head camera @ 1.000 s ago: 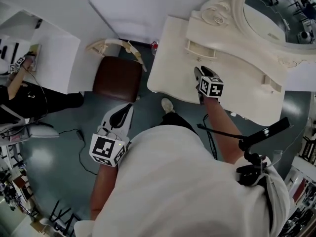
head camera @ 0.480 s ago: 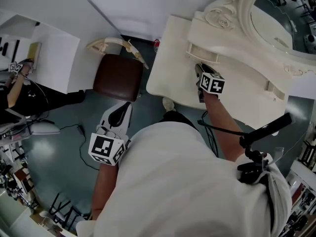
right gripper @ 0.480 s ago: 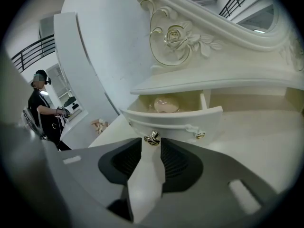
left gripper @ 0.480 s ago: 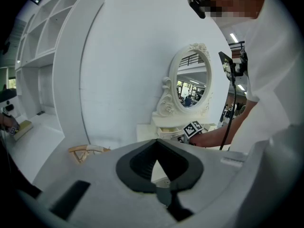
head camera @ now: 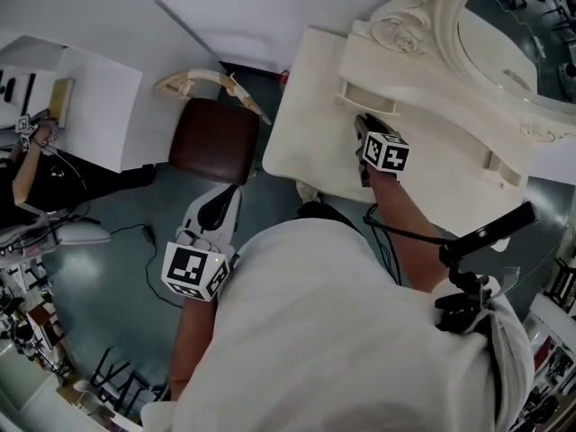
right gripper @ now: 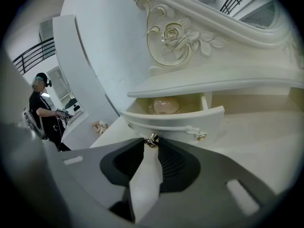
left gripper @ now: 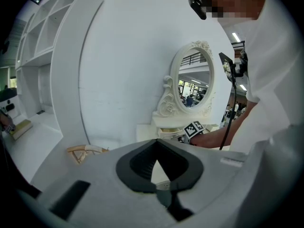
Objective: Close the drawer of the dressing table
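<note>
The cream dressing table (head camera: 306, 151) stands at the upper right of the head view, its small drawer (head camera: 366, 97) pulled out under the mirror. In the right gripper view the open drawer (right gripper: 176, 118) holds a pale pink thing (right gripper: 164, 105). The drawer's gold knob (right gripper: 152, 140) sits between the tips of my right gripper (right gripper: 151, 145), whose jaws are closing round it with a slim gap still showing. The head view shows the right gripper (head camera: 360, 122) at the drawer front. My left gripper (head camera: 234, 194) hangs over the floor, away from the table, shut and empty (left gripper: 156, 144).
A brown-seated chair (head camera: 214, 142) with a cream back stands left of the table. White shelving (head camera: 90, 97) is at the far left, with another person (head camera: 27, 174) beside it. A cable (head camera: 148, 250) lies on the grey floor. The oval mirror (head camera: 513, 25) rises behind the drawer.
My right gripper has edged up to the drawer front. The left gripper has stayed over the floor.
</note>
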{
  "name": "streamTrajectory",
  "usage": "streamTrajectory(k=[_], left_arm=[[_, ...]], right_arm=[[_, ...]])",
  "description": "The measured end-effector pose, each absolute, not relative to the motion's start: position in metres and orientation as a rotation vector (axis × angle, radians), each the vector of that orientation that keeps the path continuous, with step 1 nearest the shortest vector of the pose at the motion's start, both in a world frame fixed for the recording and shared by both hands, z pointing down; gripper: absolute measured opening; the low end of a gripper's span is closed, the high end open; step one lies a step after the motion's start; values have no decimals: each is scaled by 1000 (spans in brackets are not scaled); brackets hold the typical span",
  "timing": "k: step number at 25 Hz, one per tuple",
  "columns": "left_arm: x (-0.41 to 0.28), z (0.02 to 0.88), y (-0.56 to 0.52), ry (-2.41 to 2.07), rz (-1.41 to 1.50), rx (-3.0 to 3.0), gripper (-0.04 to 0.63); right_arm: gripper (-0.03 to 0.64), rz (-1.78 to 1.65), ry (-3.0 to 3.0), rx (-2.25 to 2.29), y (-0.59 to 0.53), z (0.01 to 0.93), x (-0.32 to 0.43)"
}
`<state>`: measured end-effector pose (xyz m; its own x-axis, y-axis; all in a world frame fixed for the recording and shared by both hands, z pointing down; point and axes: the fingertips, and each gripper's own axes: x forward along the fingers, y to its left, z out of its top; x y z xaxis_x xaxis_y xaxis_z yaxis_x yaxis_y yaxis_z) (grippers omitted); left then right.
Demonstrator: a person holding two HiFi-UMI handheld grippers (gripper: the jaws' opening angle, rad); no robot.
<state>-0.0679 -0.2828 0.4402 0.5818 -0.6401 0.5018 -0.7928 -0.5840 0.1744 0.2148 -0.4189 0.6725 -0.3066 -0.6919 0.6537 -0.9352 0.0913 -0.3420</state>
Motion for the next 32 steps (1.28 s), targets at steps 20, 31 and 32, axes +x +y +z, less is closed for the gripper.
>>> streamTrajectory(k=[20, 31, 32], left_arm=[[-49, 443, -318, -1178, 581, 2430, 3], [-45, 442, -327, -1173, 591, 2430, 3], [-45, 442, -327, -1171, 592, 2430, 3]], right_arm=[[94, 1051, -2078, 1609, -462, 675, 228], [94, 1041, -2083, 1622, -473, 673, 232], [94, 1041, -2084, 1623, -474, 673, 232]])
